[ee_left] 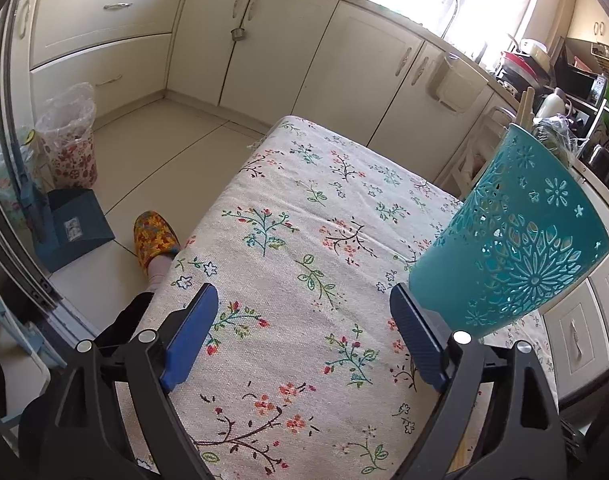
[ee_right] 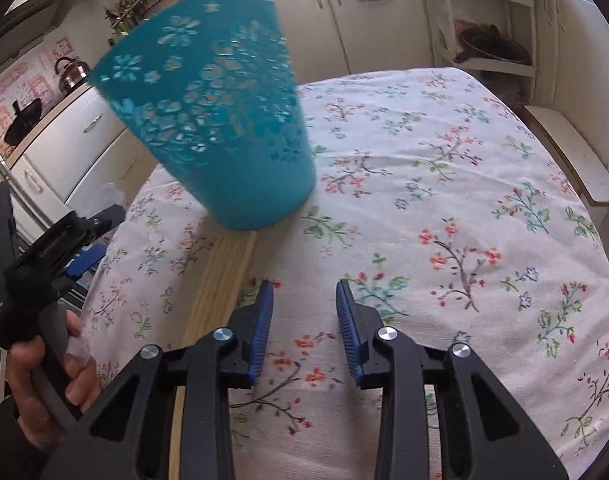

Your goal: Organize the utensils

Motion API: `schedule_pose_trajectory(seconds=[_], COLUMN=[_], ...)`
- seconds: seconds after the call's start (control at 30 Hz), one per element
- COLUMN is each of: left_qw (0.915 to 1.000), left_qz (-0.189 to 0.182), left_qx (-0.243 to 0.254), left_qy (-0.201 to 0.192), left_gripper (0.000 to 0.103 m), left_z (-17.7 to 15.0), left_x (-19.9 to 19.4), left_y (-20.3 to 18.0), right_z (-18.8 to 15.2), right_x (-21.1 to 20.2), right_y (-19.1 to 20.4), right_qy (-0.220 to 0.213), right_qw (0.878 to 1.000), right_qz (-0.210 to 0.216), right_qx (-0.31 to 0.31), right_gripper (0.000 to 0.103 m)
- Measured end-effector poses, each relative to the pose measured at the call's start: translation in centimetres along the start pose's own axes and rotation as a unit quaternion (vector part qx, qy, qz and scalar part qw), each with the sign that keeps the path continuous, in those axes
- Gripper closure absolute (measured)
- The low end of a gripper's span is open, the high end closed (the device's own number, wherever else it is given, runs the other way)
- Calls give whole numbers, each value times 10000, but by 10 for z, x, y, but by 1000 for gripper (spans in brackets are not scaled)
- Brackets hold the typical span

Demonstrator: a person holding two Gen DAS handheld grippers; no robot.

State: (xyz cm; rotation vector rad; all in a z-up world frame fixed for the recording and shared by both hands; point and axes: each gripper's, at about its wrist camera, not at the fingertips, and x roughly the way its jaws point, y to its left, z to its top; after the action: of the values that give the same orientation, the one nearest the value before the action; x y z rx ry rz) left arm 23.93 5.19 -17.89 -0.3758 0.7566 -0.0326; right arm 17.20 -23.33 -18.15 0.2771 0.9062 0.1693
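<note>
Worktop [ee_right: 444,160]: table under a coarse woven cream cloth printed with small flower sprigs.

Task's thing: tall teal plastic utensil holder [ee_left: 516,248], a tapered round cup, narrow at the base and flaring to the rim, its wall cut through with flower-shaped openings. It stands upright near the worktop's edge on the left hand's side. Two pale wooden stick ends [ee_left: 525,104] rise above its rim; I can't tell what else is inside.

Left hand-held gripper [ee_left: 304,294]: jaws spread wide, only bare cloth between the ridged blue pads. The holder's base sits just beside and beyond its right-side finger, so this hand is the nearer to the holder.

Right hand-held gripper [ee_right: 304,286]: jaws partly apart, gripping nothing, cloth showing in the gap. It points down at the cloth. From here the holder lies ahead and to the left.

Pale ribbed wooden strip [ee_right: 220,276]: lies flat on the cloth, long axis running from under the holder's base back toward the near edge, roughly parallel to the right gripper's fingers and just beside the left-hand finger. Fine lengthwise lines suggest a bundle of sticks or a slatted piece; can't tell which.

Judgement: if the strip is the next pick, the right gripper needs a short shift left, closing across the narrow width. Rigid, light wood, and loose sticks could scatter.

A person's hand [ee_right: 44,364] grips the left gripper's black handle.
</note>
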Motion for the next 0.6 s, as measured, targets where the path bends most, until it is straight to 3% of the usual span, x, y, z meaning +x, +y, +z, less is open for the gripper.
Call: schedule_pose_trajectory(seconds=[0.2,0.37,0.6], left_qw=[10000,10000,10000], left_qz=[20,-25,-84], left_qx=[47,-1,7], left_qy=[37,38,21], left_gripper=[18,18,18], left_z=[1,1,1], left_x=[2,2,1], left_y=[-3,-1,-1], right_z=[6,3,-3], right_x=[17,26,22], right_y=[26,41,43], right_qy=[162,240,265], right_qw=[9996,9973,9931], right_qz=[58,-317,-561], right_qx=[-217,-611,-992], right_gripper=[76,78,91])
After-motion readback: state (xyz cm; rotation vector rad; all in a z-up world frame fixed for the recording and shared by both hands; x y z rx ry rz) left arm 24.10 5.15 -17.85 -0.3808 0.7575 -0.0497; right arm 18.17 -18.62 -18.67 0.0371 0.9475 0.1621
